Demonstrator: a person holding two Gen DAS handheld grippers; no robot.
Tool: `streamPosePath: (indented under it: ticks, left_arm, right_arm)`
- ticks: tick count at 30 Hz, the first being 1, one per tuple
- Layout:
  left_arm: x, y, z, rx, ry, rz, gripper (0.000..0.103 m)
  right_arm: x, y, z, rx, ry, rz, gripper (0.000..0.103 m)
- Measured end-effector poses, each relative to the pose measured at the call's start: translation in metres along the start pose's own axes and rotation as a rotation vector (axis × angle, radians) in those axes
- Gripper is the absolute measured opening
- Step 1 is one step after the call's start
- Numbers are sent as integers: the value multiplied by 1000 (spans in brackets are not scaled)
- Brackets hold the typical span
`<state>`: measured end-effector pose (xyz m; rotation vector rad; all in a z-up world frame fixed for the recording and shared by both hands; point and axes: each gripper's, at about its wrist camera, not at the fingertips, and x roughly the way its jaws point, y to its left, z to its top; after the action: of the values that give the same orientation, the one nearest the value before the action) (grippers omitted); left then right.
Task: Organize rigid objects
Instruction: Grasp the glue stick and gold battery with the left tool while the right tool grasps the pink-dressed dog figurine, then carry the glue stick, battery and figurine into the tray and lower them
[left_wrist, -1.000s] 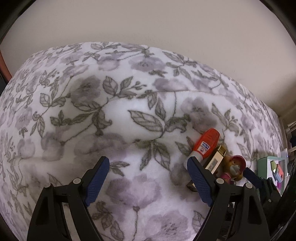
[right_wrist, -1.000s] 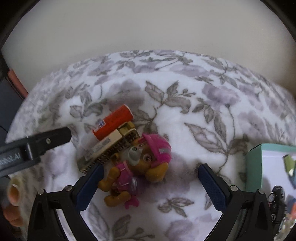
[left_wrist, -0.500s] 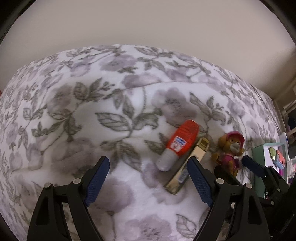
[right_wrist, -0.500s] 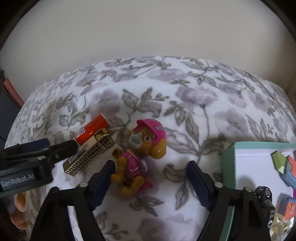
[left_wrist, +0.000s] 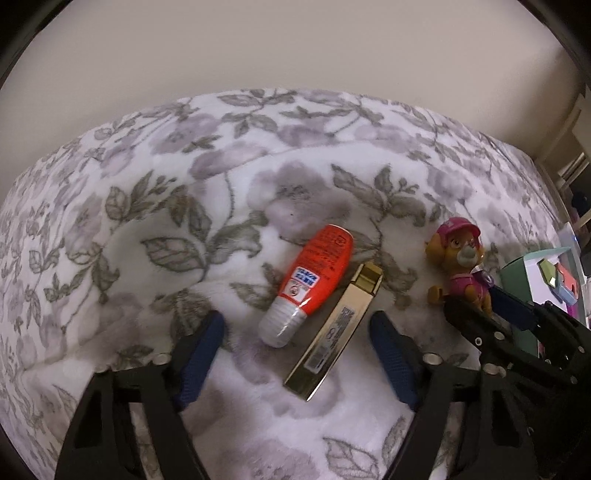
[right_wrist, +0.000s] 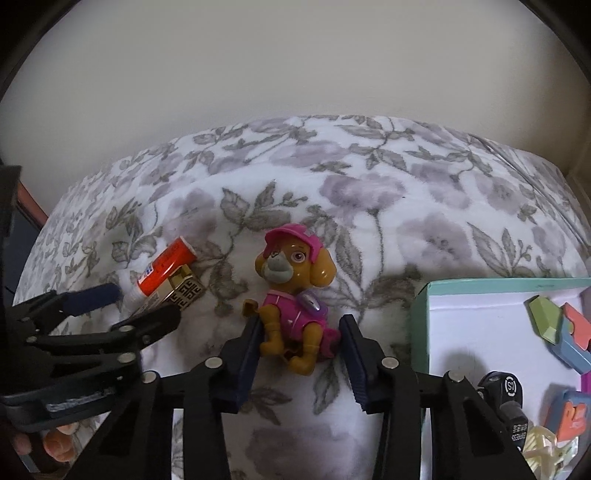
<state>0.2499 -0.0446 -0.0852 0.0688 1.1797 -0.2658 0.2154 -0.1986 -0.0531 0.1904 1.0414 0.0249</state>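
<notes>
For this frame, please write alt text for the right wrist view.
Right tongs shut on a pink-capped toy puppy lying on a floral blanket. A teal box sits right; an orange bottle and gold box lie left.

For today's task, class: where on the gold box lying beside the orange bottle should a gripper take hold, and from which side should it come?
Grip the gold box across its narrow width, near mid-length, coming from above. It lies flat on the blanket, long and slim, with the orange bottle close alongside, so one finger must probably slip into that gap.

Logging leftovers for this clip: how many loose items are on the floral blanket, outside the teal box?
3: an orange bottle, a gold box lying alongside it, and a toy dog between the right tool's pads. Others may be hidden.
</notes>
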Motion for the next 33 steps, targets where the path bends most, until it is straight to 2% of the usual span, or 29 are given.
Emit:
streamPosePath:
  ticks: [3, 7, 8, 27, 33]
  left_arm:
    - [3, -4, 3, 10, -8, 13, 65]
    - [1, -9, 4, 5, -22, -5, 38]
    - [2, -10, 4, 6, -23, 0, 36]
    - [-16, 24, -7, -131, -27, -74, 36]
    - [-33, 33, -12, -163, -27, -51, 36]
  right_arm:
    - [0, 1, -1, -9, -2, 1, 44]
    - [-1, -1, -1, -7, -1, -2, 44]
    - [-2, -1, -1, -8, 0, -2, 44]
    - [-16, -3, -2, 4, -14, 34, 44]
    - [-34, 0, 2, 8, -37, 71, 44]
